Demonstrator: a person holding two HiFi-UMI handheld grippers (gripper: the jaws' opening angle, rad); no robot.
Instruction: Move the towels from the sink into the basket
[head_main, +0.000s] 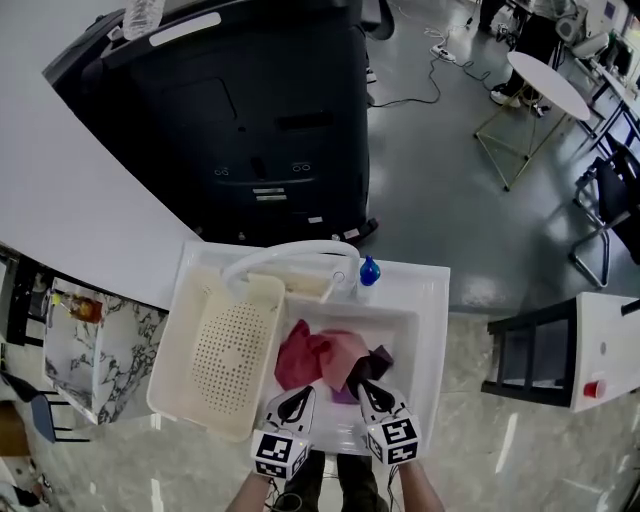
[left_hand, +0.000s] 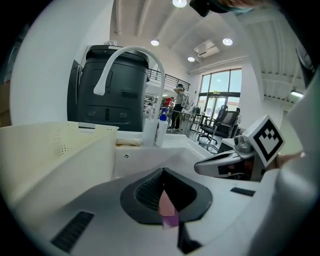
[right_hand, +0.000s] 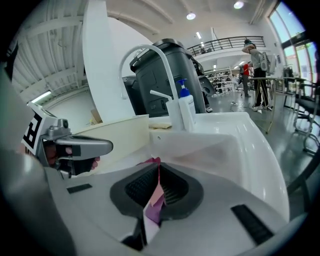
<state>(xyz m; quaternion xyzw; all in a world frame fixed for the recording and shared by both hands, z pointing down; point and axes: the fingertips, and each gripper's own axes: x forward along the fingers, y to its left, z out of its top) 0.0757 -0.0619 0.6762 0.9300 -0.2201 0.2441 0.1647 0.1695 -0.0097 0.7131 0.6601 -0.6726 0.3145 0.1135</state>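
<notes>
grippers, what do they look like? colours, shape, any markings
The left gripper and right gripper match: smooth pale grey-white shells that taper to dark jaws. Each carries a marker cube printed with black-and-white squares. In the left gripper view the pads are black and ribbed, set in a dark rounded hollow of the shell.

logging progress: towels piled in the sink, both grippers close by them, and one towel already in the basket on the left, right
Not quite: the head view shows the basket empty. The towels are all piled in the sink, with the left gripper and right gripper close by them.
</notes>
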